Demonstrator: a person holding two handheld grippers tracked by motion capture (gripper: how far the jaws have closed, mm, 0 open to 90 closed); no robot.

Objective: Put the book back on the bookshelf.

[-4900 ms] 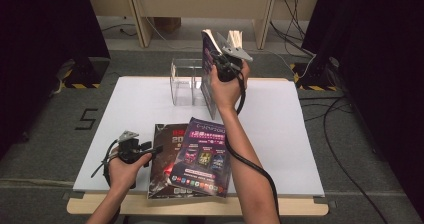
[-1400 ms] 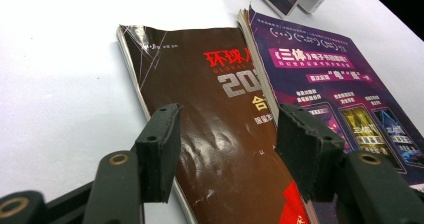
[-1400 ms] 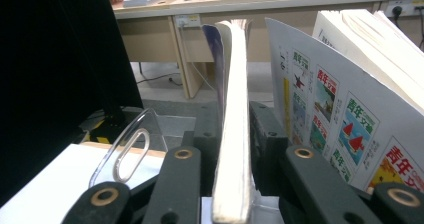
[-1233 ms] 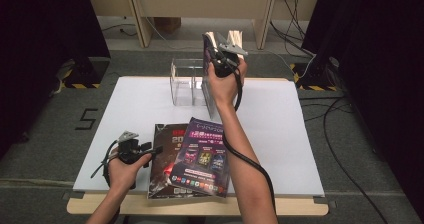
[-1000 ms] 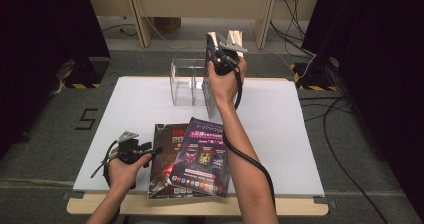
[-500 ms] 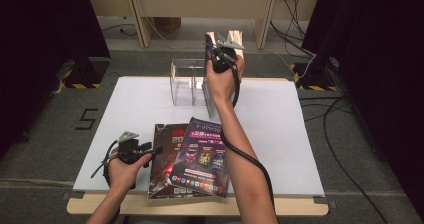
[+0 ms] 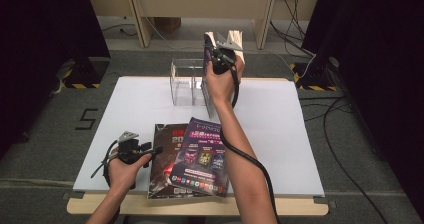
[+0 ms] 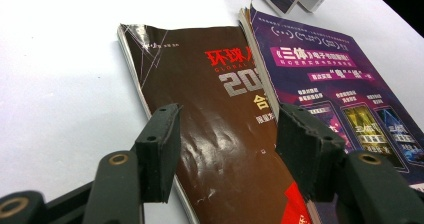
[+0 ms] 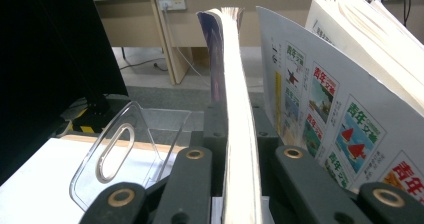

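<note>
The right gripper (image 7: 216,51) is clamped on an upright purple-covered magazine (image 9: 235,109) at the clear plastic file holder (image 7: 187,81) at the table's far edge, its jaws having just been closing, with a white magazine with coloured cover pictures (image 9: 320,114) just beside it. The left gripper (image 8: 225,144) hovers with its jaws apart and nothing between them over a brown glossy magazine (image 8: 210,114), which lies flat near the white table (image 7: 300,134) front, overlapped by 1 purple magazine (image 8: 340,94).

White table (image 7: 280,129): magazines (image 7: 170,179), clear rack (image 7: 186,81).
</note>
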